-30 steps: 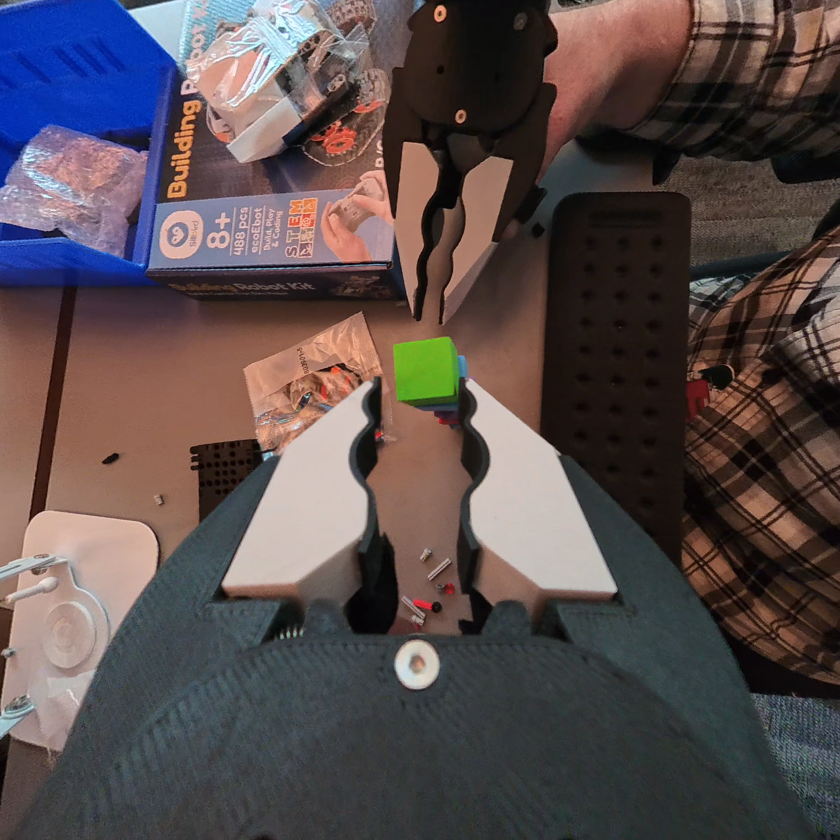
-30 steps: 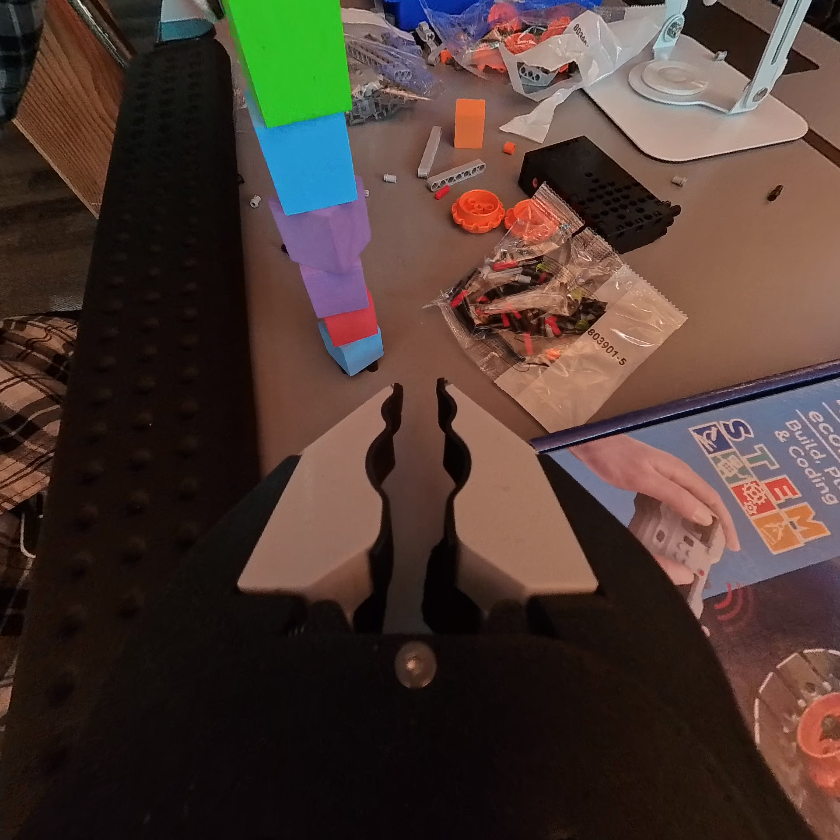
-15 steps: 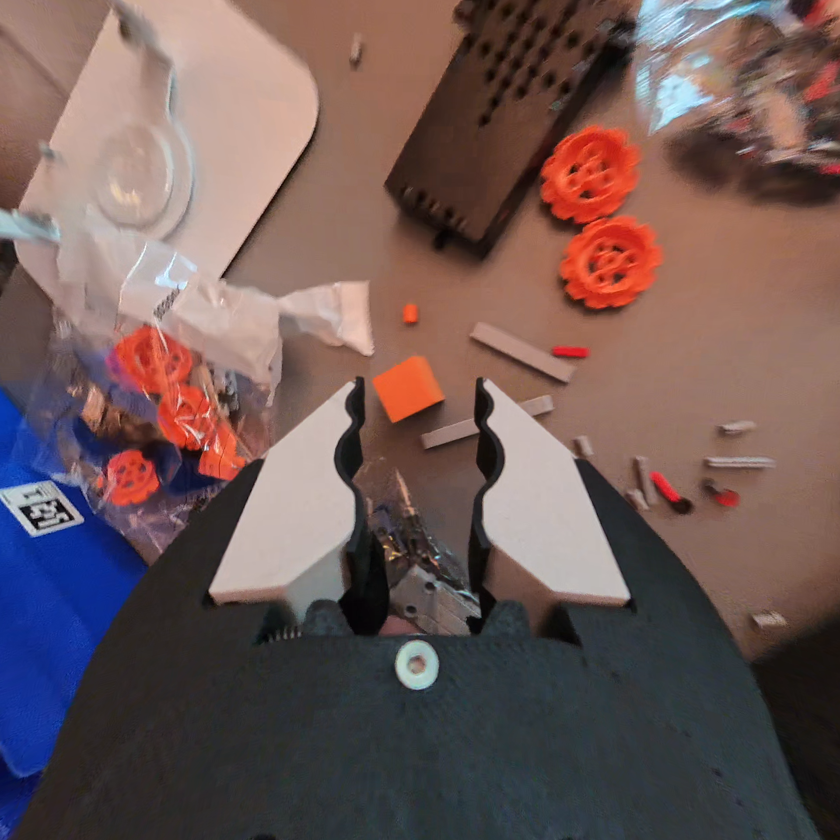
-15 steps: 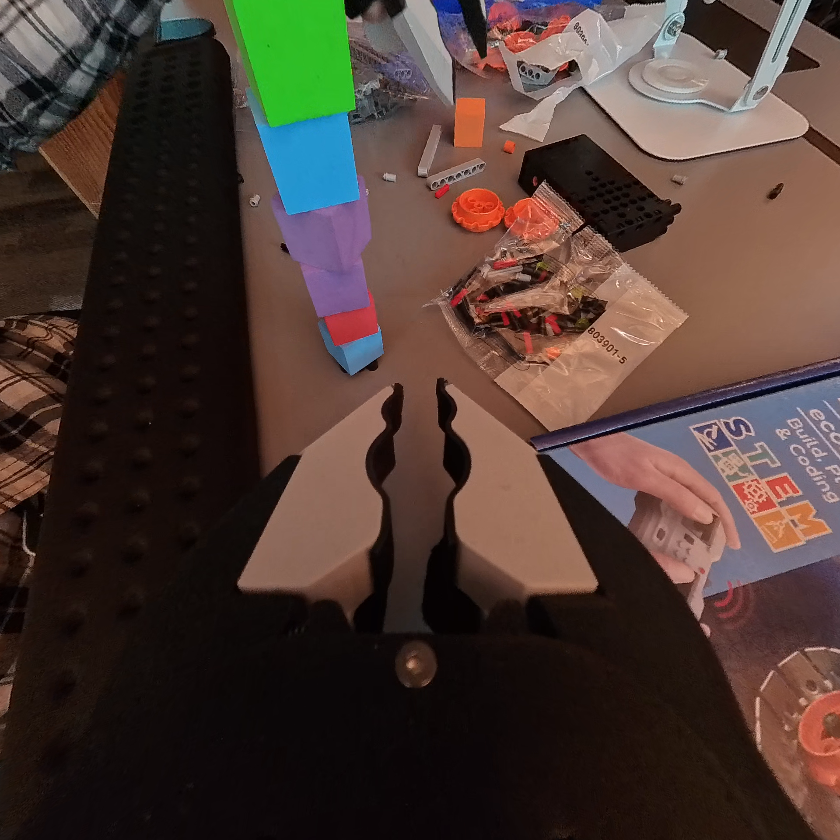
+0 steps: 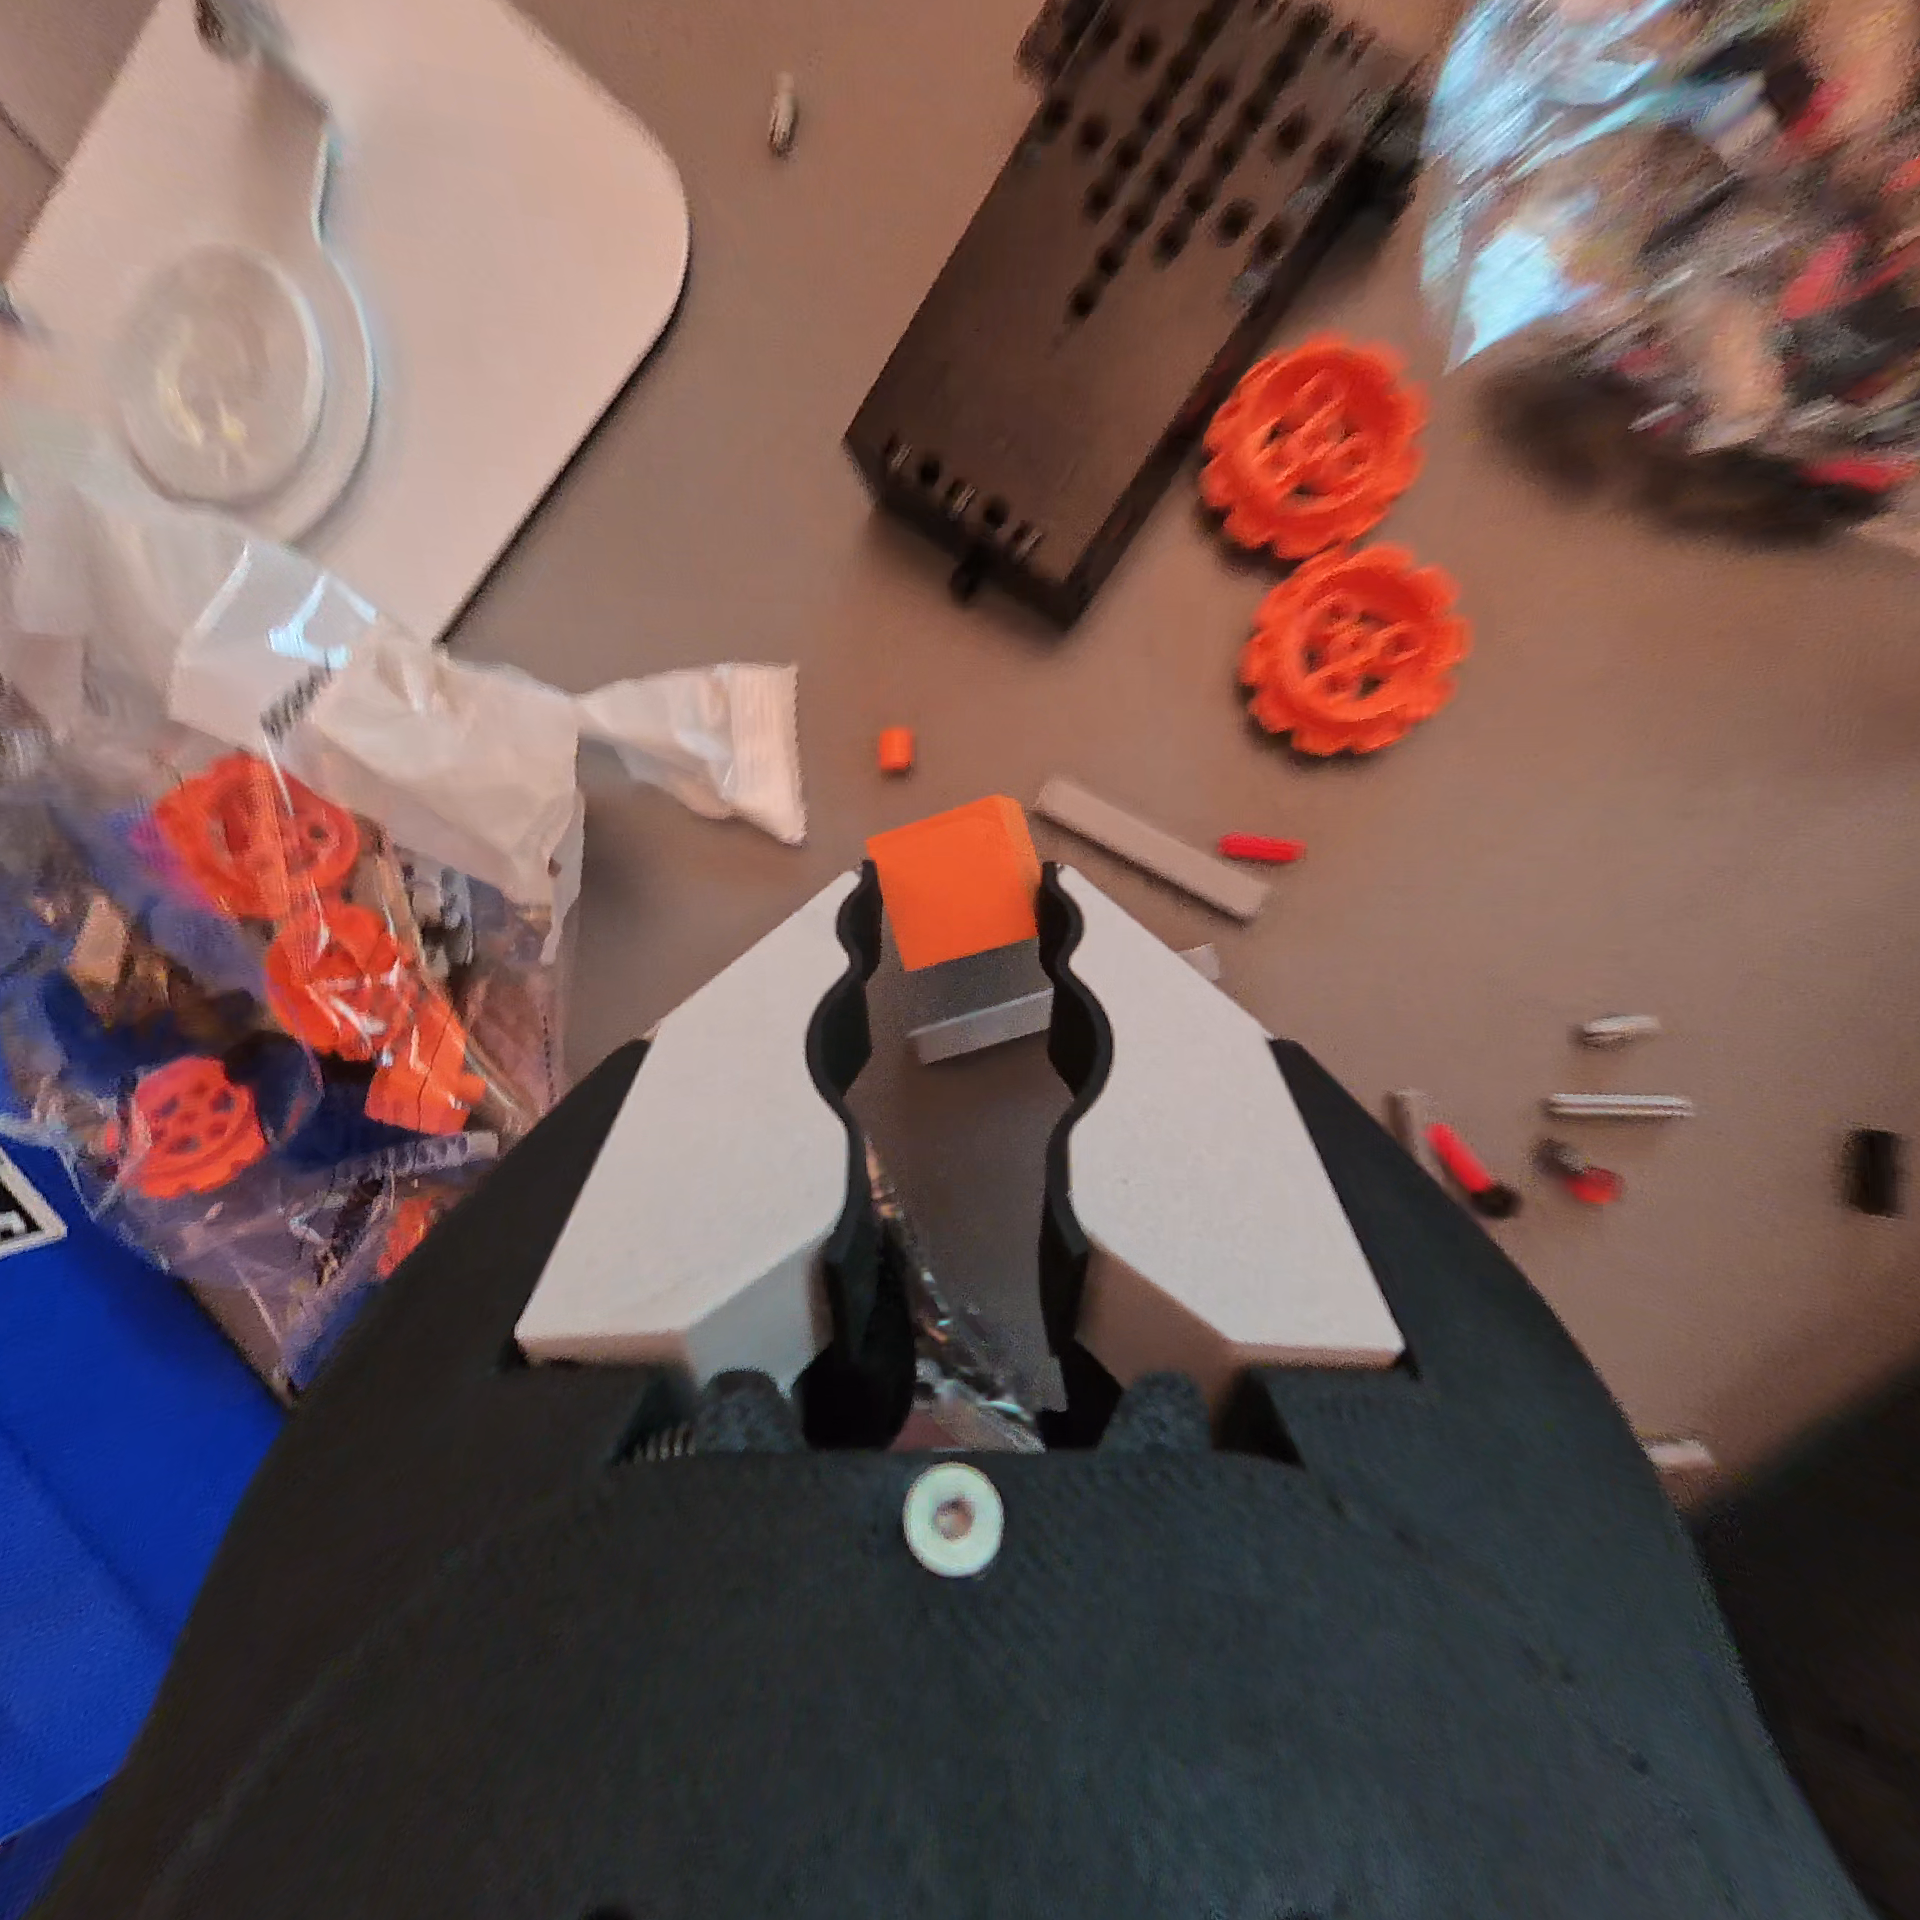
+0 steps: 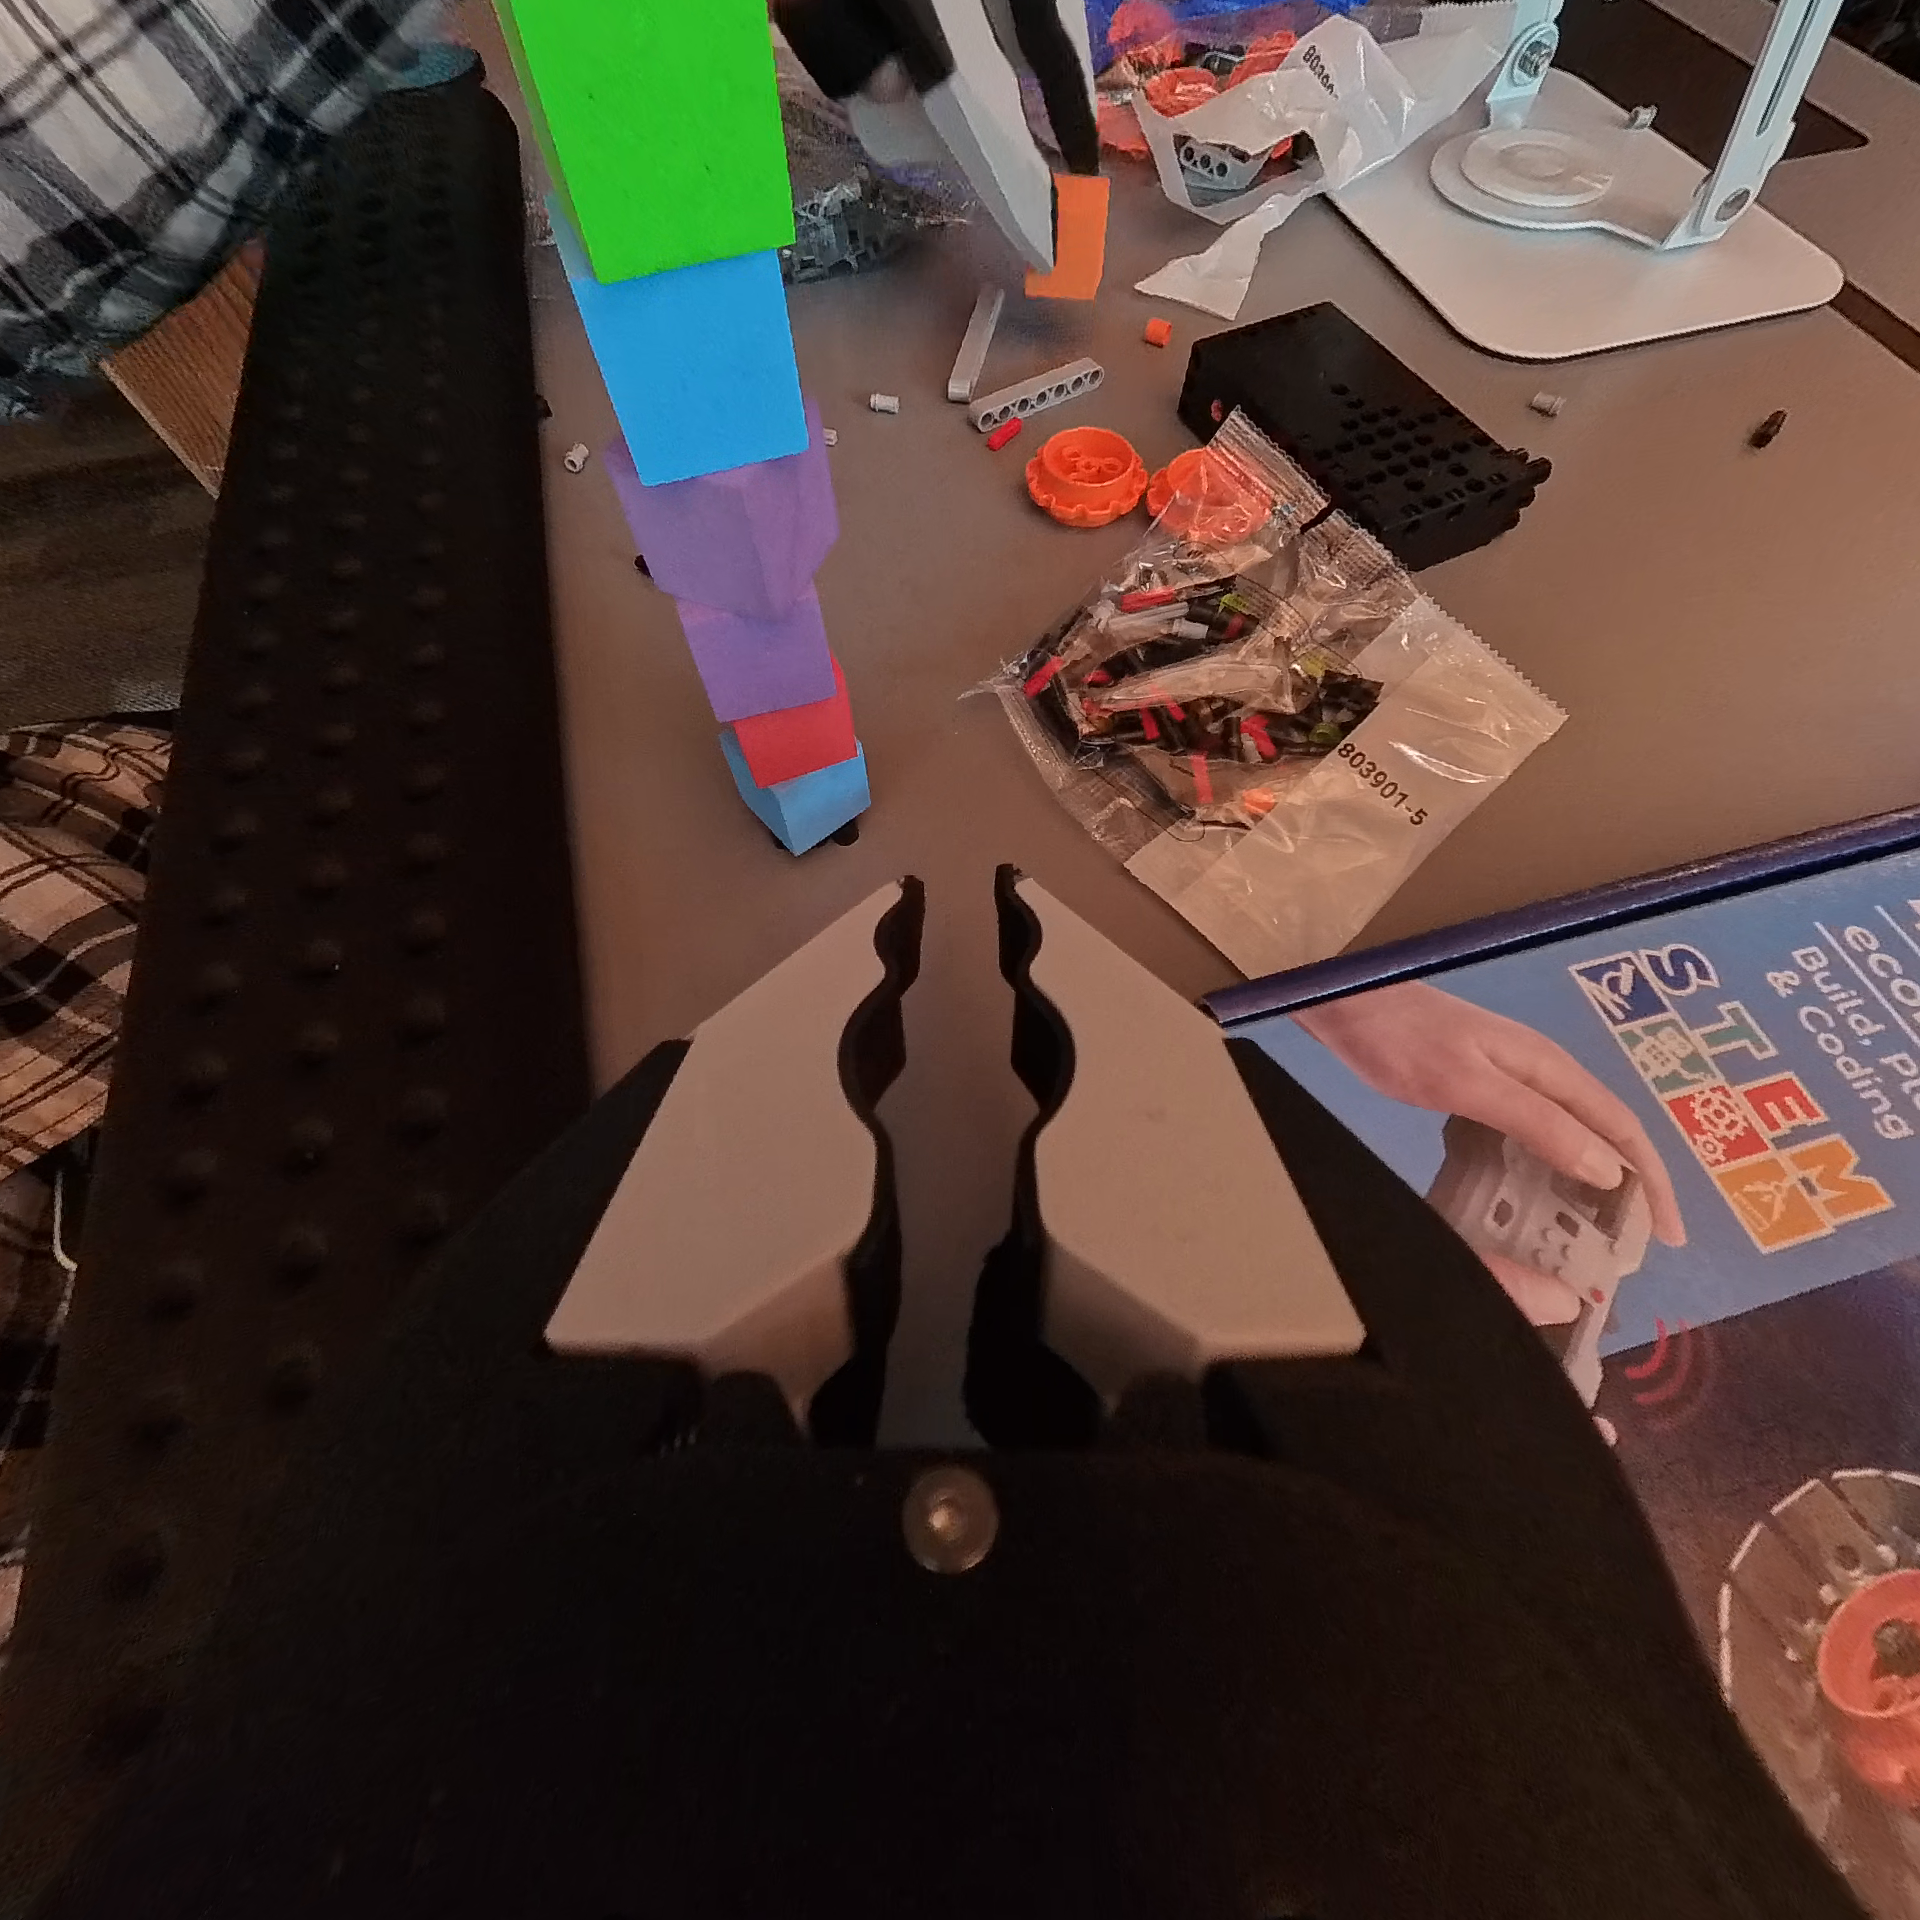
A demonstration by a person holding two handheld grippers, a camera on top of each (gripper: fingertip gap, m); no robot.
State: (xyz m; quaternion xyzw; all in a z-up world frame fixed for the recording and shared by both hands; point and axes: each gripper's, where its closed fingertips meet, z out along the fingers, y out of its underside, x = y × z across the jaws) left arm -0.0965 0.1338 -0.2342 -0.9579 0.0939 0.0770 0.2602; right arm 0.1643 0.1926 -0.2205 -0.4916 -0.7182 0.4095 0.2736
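My left gripper is shut on a small orange block, with a fingertip on each side. The right wrist view shows the same block between the left gripper's fingers, just above the table. A leaning tower of foam blocks stands at the right wrist view's upper left: a green block on top, then blue, two purple, red, and a blue base. My right gripper hovers just in front of the tower's base. It is empty, with its jaws almost together.
A long black perforated pad lies left of the tower. A kit box, a bag of small pins, a black perforated block, two orange gears, grey beams, a white stand base and a bag of gears crowd the table.
My left gripper swung from the tower to the orange block, closed on it and raised it slightly. The right gripper and the tower have not moved.
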